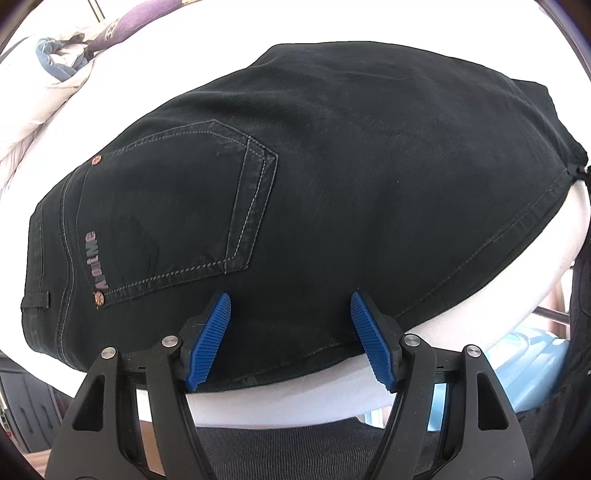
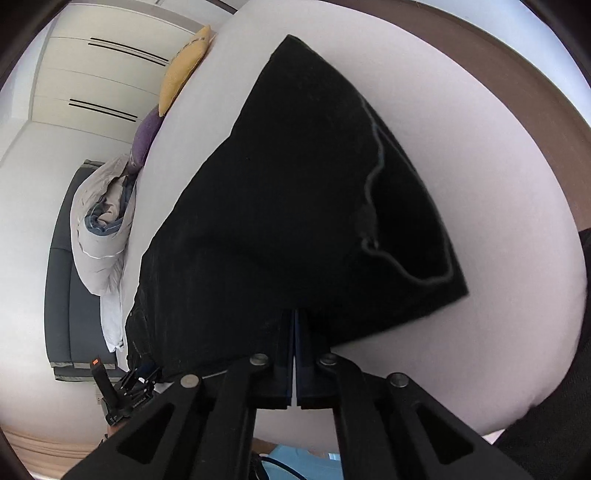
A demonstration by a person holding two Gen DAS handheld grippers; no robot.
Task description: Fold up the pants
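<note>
Black pants [image 1: 332, 184] lying folded on white bed [image 1: 369, 22], back side up, w/ back pocket [image 1: 207, 206] showing grey stitching, copper rivets and pinkish lettering along one pocket edge; belt loop [image 1: 35, 301] sitting nr the waistband at far left of left wrist view. Left gripper [image 1: 290, 341] hanging just above the near edge of the pants, blue ribbed pads [image 1: 207, 347] standing wide apart, nothing between them; whether the pad tips are touching the cloth can't be told. Stitched hem curving along the pants' right side in that view, running down toward the bed edge. Right gripper [image 2: 294, 354] w/ jaws pressed together, only a thin sliver showing between them, pinching an edge of the pants [image 2: 288, 192]; cloth spreading away from the tips over the bed [image 2: 480, 332], w/ a wavy pale seam line running near the pants' right side. Crumpled grey-white duvet [image 2: 99, 236] bunching at left edge of the bed, w/ purple pillow [image 2: 146, 136] and yellow pillow [image 2: 184, 70] beyond it. Pale wardrobe doors [image 2: 92, 74] w/ dark slot handles standing in the background. Other handheld tool [image 2: 125, 391] partly showing at lower left of right wrist view, nr the pants' waistband end.
</note>
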